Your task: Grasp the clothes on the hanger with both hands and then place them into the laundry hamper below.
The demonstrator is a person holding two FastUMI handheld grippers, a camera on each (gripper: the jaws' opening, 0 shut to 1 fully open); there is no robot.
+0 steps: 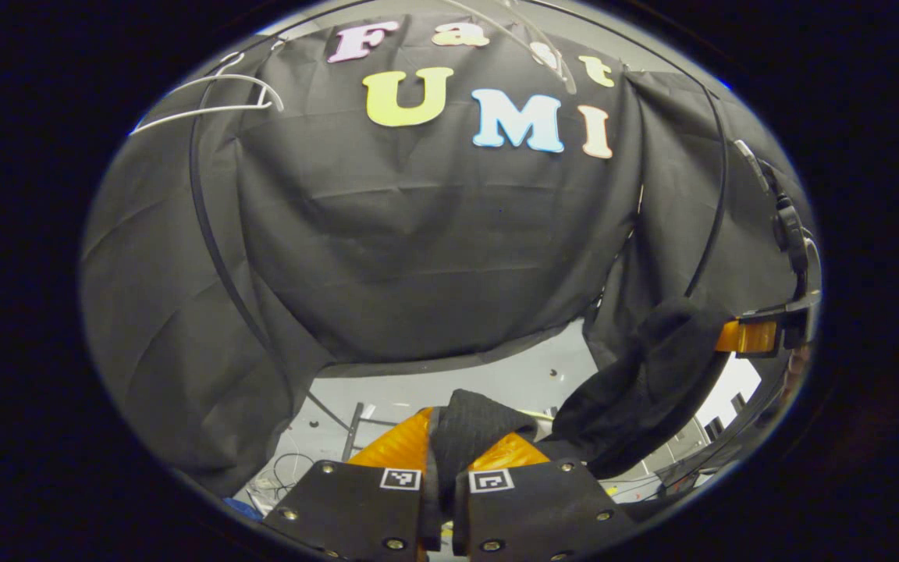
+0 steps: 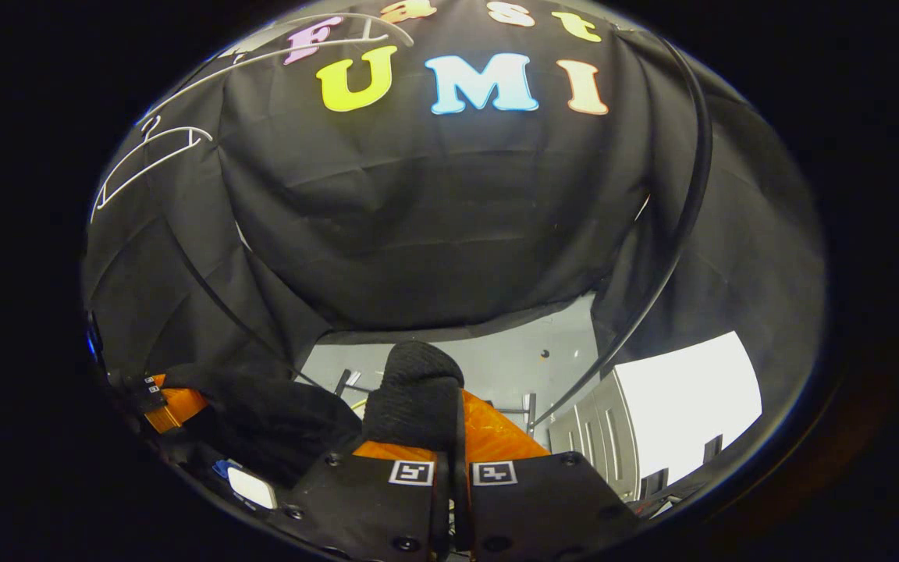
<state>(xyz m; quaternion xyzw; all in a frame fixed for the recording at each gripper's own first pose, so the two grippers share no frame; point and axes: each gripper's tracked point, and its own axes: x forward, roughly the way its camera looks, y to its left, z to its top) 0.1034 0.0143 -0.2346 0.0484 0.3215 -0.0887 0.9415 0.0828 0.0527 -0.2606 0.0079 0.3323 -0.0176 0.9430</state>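
Two grippers both hold the same dark garment, which is already off its hanger.

In the left gripper view, the left gripper (image 1: 449, 445) is closed on a fold of the garment (image 1: 473, 429); the knitted cloth stands up between the two fingers. From this fold the garment runs to the right and rises to the right gripper (image 1: 754, 336), which pinches its other end. Two white hangers (image 1: 207, 97) hang bare, well above the garment and to its left, in front of the black wall cloth (image 1: 418, 234). A black tube (image 1: 211, 234) of the rack curves down below the hangers.

In the right gripper view, the right gripper (image 2: 453, 437) is closed on another fold of the garment (image 2: 414, 390), which bulges above its fingers. To the left of this fold the garment sags and reaches the left gripper (image 2: 172, 406), near the edge of the view. The bare hangers (image 2: 145, 160) are high above the garment here too.

The grasping step looks finished, and the carrying step is in hand. The hamper cannot be found in these pictures. The next move probably asks both grippers to go down together, to keep their grip until the garment is over the hamper, and then to open.
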